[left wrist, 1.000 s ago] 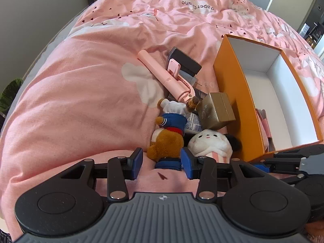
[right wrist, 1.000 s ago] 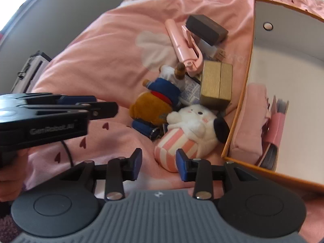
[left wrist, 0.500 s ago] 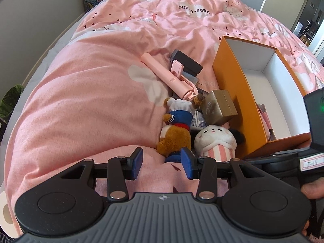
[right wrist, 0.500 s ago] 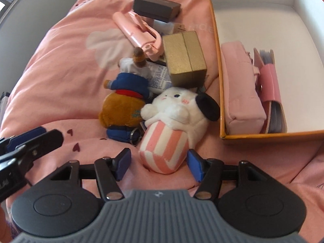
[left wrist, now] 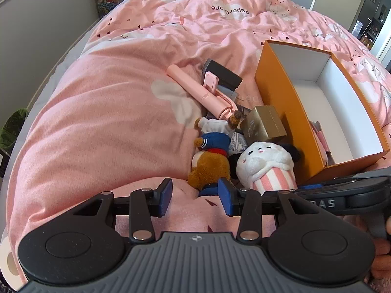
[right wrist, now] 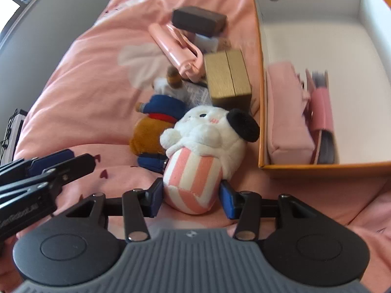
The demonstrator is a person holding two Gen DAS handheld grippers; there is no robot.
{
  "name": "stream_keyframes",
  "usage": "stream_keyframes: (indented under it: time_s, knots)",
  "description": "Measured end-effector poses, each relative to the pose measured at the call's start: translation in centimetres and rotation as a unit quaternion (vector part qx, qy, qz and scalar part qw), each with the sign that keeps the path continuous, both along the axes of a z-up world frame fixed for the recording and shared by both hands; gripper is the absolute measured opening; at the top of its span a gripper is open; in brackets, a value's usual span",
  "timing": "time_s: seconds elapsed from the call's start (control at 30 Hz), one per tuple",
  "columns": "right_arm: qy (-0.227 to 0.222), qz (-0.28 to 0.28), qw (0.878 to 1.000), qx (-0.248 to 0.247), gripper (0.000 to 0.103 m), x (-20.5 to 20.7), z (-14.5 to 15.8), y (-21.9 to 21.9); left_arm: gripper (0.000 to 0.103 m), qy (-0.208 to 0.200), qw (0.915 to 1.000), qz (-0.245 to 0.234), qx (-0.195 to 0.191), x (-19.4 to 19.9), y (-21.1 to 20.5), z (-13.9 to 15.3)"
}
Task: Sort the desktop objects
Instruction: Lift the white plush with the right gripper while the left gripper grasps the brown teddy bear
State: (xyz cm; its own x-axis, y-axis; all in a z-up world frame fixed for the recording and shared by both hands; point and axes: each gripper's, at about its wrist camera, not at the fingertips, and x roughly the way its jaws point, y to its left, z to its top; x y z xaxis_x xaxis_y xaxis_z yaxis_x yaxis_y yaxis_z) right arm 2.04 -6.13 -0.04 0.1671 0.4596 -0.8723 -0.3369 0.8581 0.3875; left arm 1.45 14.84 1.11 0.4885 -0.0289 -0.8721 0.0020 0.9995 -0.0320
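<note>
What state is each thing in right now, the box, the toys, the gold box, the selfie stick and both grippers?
Orange box: open, partly filled.
White plush: lying between the right gripper's pads.
Bear: lying down, untouched.
Gold box: closed.
Selfie stick: folded, lying flat.
Pink pouch: in the orange box.
Right gripper: closing around the white plush.
Left gripper: open, empty.
</note>
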Motion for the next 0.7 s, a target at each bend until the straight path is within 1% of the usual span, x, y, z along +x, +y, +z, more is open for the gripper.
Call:
stream_keyframes:
  time_s: [0.23,0.3,0.4,0.47,0.53,0.57,0.7]
  knots:
    - [-0.054,0.027,0.997,0.046,0.049,-0.4,3.9,-2.3,0.048,-0.013,0.9999,-0.005,0.006,-0.1,-0.6,1.1]
    - [-0.081,0.032,0.995,0.054,0.049,-0.4,5.4,-2.9,0.048,-0.012,0.9999,-0.004,0.005,0.1,-0.7,1.1]
    - [-0.113,0.032,0.99,0.08,0.049,-0.6,7.8,-4.6,0.048,-0.003,0.9999,-0.008,-0.006,0.6,-0.9,0.7]
    - [-0.136,0.021,0.986,0.093,0.049,-0.4,9.3,-5.9,0.048,0.002,0.9999,-0.012,-0.007,1.2,-1.3,0.4]
    - [-0.159,0.002,0.983,0.097,0.049,-0.1,10.5,-7.3,0.048,0.004,0.9997,-0.024,0.0,1.9,-2.0,0.0]
    - [-0.17,-0.009,0.981,0.097,0.049,0.0,11.1,-8.3,0.052,0.005,0.9995,-0.033,0.003,2.3,-2.4,-0.3]
    - [-0.189,-0.054,0.977,0.085,0.049,1.6,11.7,-11.5,0.055,0.024,0.9975,-0.061,0.027,4.0,-4.0,-2.2]
